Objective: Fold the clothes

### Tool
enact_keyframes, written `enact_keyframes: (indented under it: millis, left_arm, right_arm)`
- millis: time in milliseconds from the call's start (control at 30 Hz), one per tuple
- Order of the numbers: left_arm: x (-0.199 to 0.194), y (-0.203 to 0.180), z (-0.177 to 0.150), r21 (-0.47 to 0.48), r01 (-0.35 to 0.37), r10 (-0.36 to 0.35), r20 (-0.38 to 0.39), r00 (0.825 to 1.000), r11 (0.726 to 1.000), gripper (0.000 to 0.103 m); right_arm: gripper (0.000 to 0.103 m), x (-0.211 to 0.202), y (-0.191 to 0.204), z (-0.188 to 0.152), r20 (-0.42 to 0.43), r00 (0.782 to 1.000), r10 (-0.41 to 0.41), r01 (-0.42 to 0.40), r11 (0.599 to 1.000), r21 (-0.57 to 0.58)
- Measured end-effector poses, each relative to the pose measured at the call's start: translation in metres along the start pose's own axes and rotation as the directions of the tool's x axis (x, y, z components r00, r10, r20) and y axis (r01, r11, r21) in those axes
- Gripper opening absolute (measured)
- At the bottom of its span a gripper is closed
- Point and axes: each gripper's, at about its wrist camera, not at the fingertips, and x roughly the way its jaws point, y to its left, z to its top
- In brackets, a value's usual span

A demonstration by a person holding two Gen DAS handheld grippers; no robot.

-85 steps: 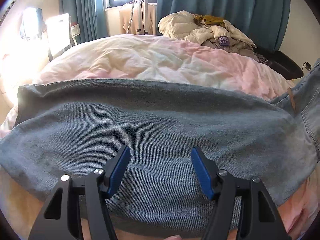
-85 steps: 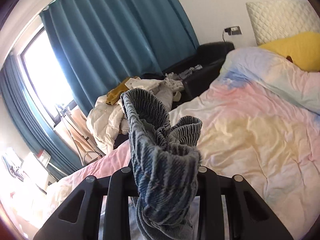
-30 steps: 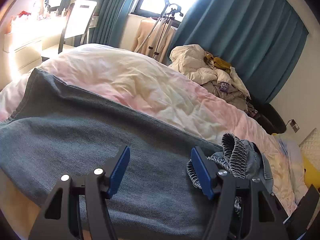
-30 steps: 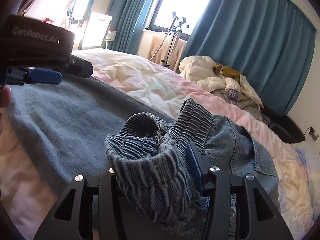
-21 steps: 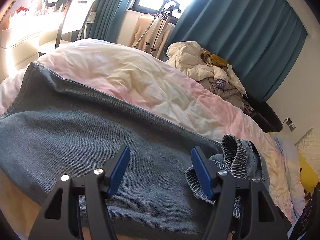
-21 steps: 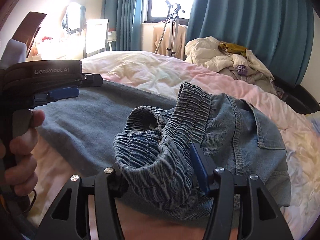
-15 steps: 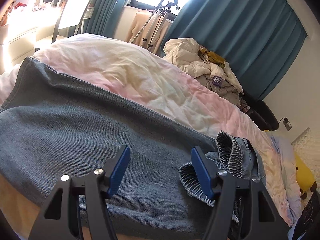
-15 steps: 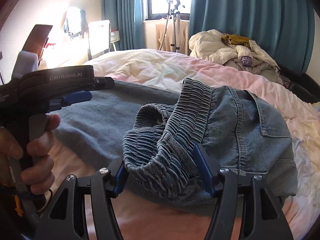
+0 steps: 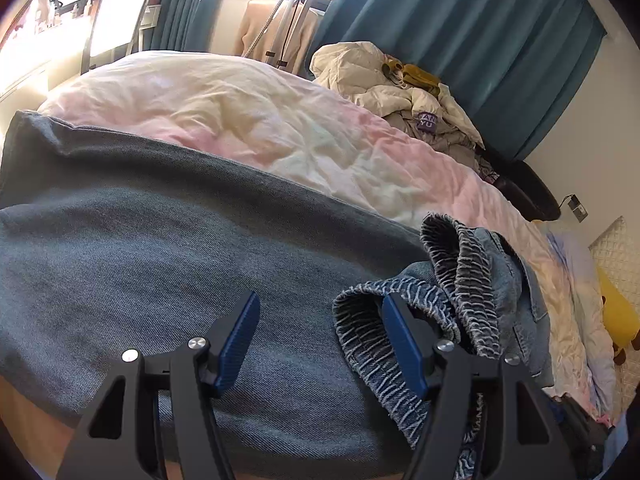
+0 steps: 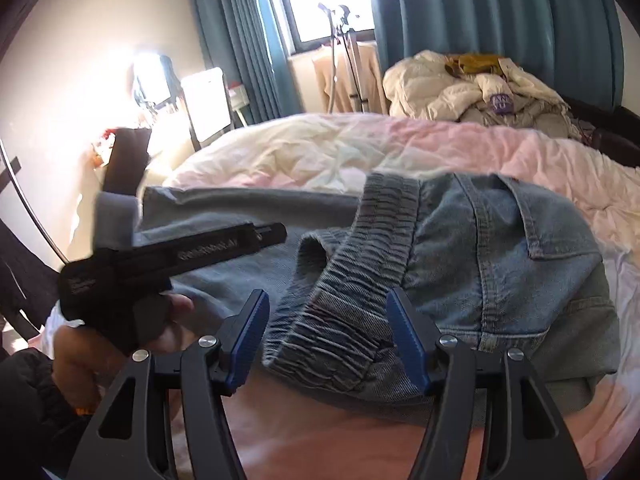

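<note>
Blue jeans lie across the pink and cream duvet, legs spread flat toward the left. Their elastic waistband and pocketed seat are folded over onto the legs at the right. My left gripper is open just above the leg fabric, its right finger beside the bunched waistband. My right gripper is open, the waistband lying loose between its fingers. The left gripper also shows in the right wrist view, held in a hand.
A heap of cream and grey clothes lies at the bed's far side by teal curtains. A garment stand and a white chair are by the window. A yellow pillow lies at the right.
My right gripper carried the waistband over onto the legs, lowered it and opened; the waistband now lies loose on the bed. My left gripper stayed open over the legs.
</note>
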Motion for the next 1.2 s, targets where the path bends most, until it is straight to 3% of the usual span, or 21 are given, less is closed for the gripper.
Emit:
enact_keyframes:
  millis: [100,233,333,433,567,667,833,1033,1200]
  left_arm:
    - [0.003,0.0,-0.001,-0.013,0.029,-0.03,-0.024,0.999,0.999,0.066]
    - [0.003,0.005,0.0,-0.101,0.167,-0.173,-0.056,0.983,0.981,0.066]
    - [0.005,0.007,-0.001,-0.195,0.299,-0.318,-0.075,0.945,0.934,0.066]
    - [0.018,0.005,-0.001,-0.267,0.37,-0.41,-0.111,0.905,0.89,0.066]
    - [0.042,0.002,0.002,-0.317,0.375,-0.439,-0.161,0.884,0.871,0.065]
    - [0.052,-0.001,0.009,-0.334,0.402,-0.466,-0.14,0.874,0.853,0.064]
    - [0.067,-0.008,0.022,-0.331,0.41,-0.47,-0.125,0.874,0.85,0.058]
    - [0.083,-0.009,0.042,-0.347,0.462,-0.526,-0.113,0.843,0.816,0.058]
    - [0.081,-0.017,0.06,-0.284,0.51,-0.554,-0.1,0.826,0.812,0.058]
  right_arm:
    - [0.062,0.03,-0.01,-0.009,-0.117,0.993,0.008,-0.002,0.999,0.051]
    - [0.063,0.03,-0.007,-0.011,-0.12,0.993,-0.004,0.01,0.999,0.043]
    - [0.063,0.03,-0.009,-0.011,-0.12,0.993,-0.001,0.007,0.999,0.048]
    - [0.063,0.029,-0.013,-0.011,-0.119,0.993,0.011,-0.003,0.997,0.072]
    - [0.063,0.027,-0.017,-0.011,-0.116,0.993,0.019,-0.007,0.995,0.1]
    - [0.063,0.026,-0.021,-0.011,-0.113,0.993,0.02,-0.006,0.992,0.122]
    - [0.063,0.025,-0.026,-0.011,-0.099,0.995,0.014,0.001,0.989,0.145]
    - [0.064,0.025,-0.028,-0.009,-0.06,0.998,0.029,-0.02,0.988,0.154]
    - [0.065,0.029,-0.025,-0.006,-0.018,0.999,0.028,-0.026,0.991,0.128]
